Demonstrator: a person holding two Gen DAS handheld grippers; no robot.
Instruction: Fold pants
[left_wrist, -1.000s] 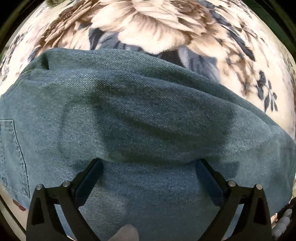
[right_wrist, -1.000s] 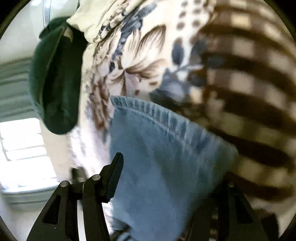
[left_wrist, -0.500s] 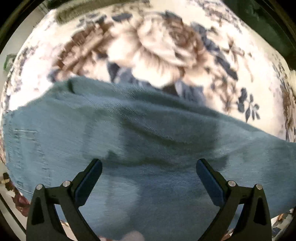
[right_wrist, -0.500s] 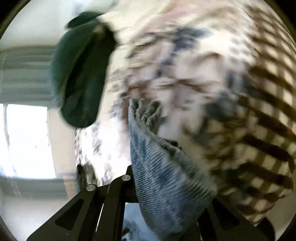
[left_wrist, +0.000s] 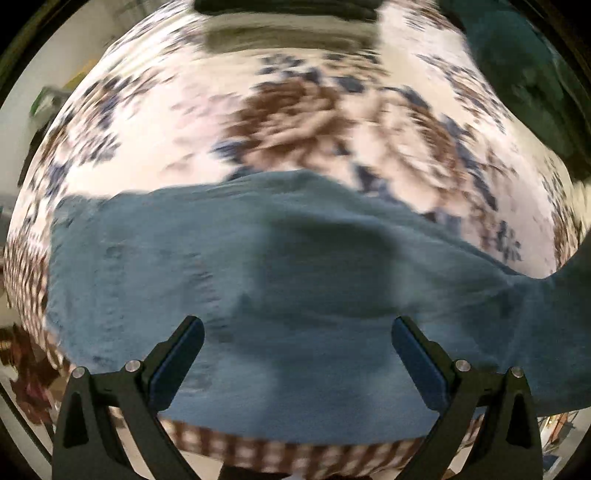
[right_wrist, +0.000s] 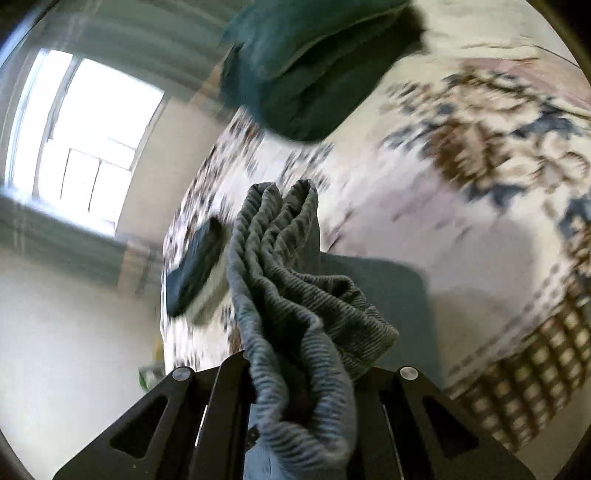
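Observation:
The blue denim pants (left_wrist: 295, 295) lie spread across a floral bedspread (left_wrist: 295, 110), filling the lower half of the left wrist view. My left gripper (left_wrist: 297, 354) is open and empty, hovering just above the denim. My right gripper (right_wrist: 299, 398) is shut on a bunched, ribbed fold of the pants (right_wrist: 291, 295) and holds it lifted above the bed. The jaws are closed tight around the cloth, and their tips are hidden by it.
A dark green cushion (right_wrist: 314, 66) lies at the far end of the bed, also in the left wrist view (left_wrist: 524, 81). A small dark object (right_wrist: 195, 266) sits on the bedspread by the left edge. A bright window (right_wrist: 85, 140) is beyond. The bed's checked border (right_wrist: 535, 369) marks its near edge.
My right gripper closed on the pants' edge and lifted it, bunching the cloth. My left gripper pulled back and up from the denim, so more bedspread shows.

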